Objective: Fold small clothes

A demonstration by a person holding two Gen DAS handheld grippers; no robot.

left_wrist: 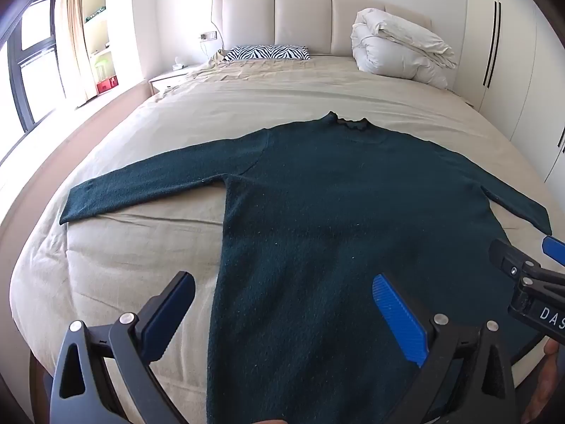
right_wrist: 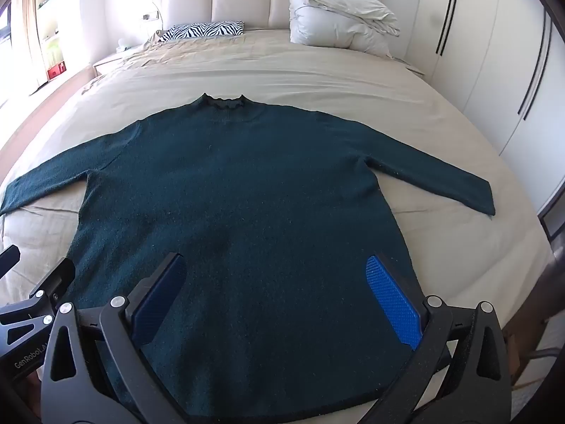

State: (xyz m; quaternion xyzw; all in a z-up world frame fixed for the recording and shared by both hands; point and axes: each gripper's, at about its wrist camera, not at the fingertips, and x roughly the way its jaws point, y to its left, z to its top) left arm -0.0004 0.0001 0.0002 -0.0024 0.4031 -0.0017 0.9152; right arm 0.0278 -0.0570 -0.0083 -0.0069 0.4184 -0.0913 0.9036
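Note:
A dark teal long-sleeved sweater (left_wrist: 317, 212) lies flat on the bed, collar toward the headboard, both sleeves spread out sideways; it also shows in the right wrist view (right_wrist: 240, 190). My left gripper (left_wrist: 282, 289) is open and empty, hovering over the sweater's lower left edge. My right gripper (right_wrist: 275, 275) is open and empty above the lower hem area. The right gripper's fingers (left_wrist: 508, 261) show at the right edge of the left wrist view. The left gripper's fingers (right_wrist: 53, 279) show at the left edge of the right wrist view.
The bed (left_wrist: 141, 265) has a beige sheet. A folded white duvet (left_wrist: 399, 46) and a zebra-print pillow (left_wrist: 268, 53) lie by the padded headboard. A nightstand (left_wrist: 169, 76) and window are at the left, white wardrobes (right_wrist: 494, 70) at the right.

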